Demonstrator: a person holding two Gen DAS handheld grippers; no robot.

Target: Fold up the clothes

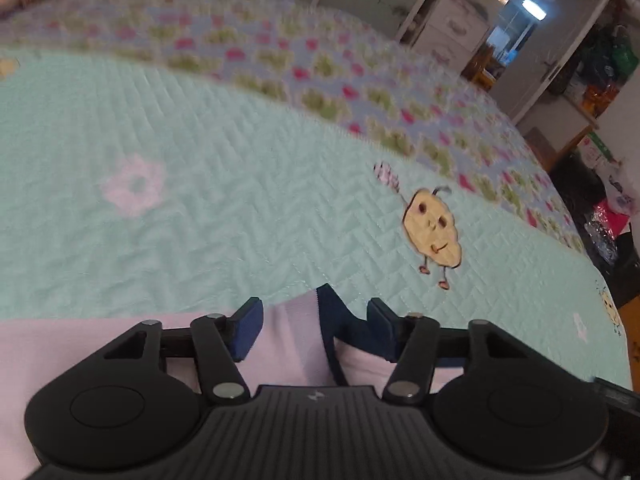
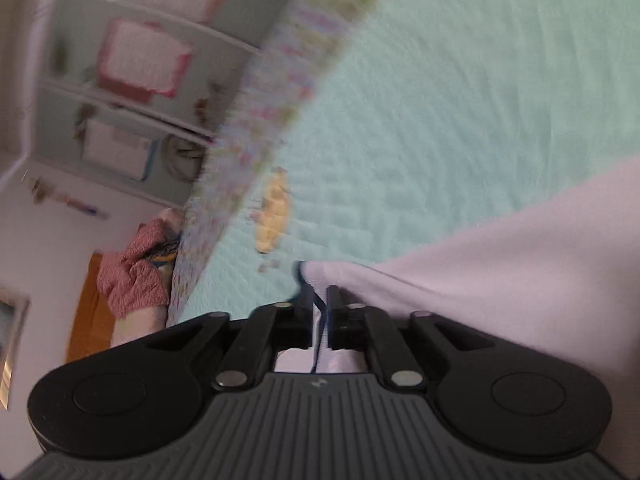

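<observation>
The pale pink garment [image 1: 288, 344] lies on a bed, on a mint-green quilt [image 1: 200, 208] stitched in a zigzag pattern. In the left wrist view the cloth fills the near left corner and runs under the left gripper [image 1: 316, 320], whose jaws stand wide apart over it. A dark navy trim [image 1: 332, 320] of the garment rises between the two blue pads [image 1: 246, 328] and curves back toward the gripper body; the pads do not press it.

Farther out on the quilt are a yellow cartoon figure [image 1: 432, 232] to the right and a faint pink flower print [image 1: 134, 184] to the left. Beyond the mint cloth lies a floral bedspread [image 1: 320, 68] in pink and green, and past the far right edge of the bed stand white shelves [image 1: 452, 28] and clutter.

In the right wrist view, which is blurred, the right gripper [image 2: 320, 312] has its jaws drawn together on a thin edge of the garment [image 2: 500, 256], with the navy trim [image 2: 310, 292] showing just at the pinch. From there the pink cloth stretches away to the right, lifted clear of the quilt [image 2: 460, 100]. On the far left are shelves [image 2: 140, 72] and a red patterned cloth [image 2: 136, 268] heaped beside the bed.
</observation>
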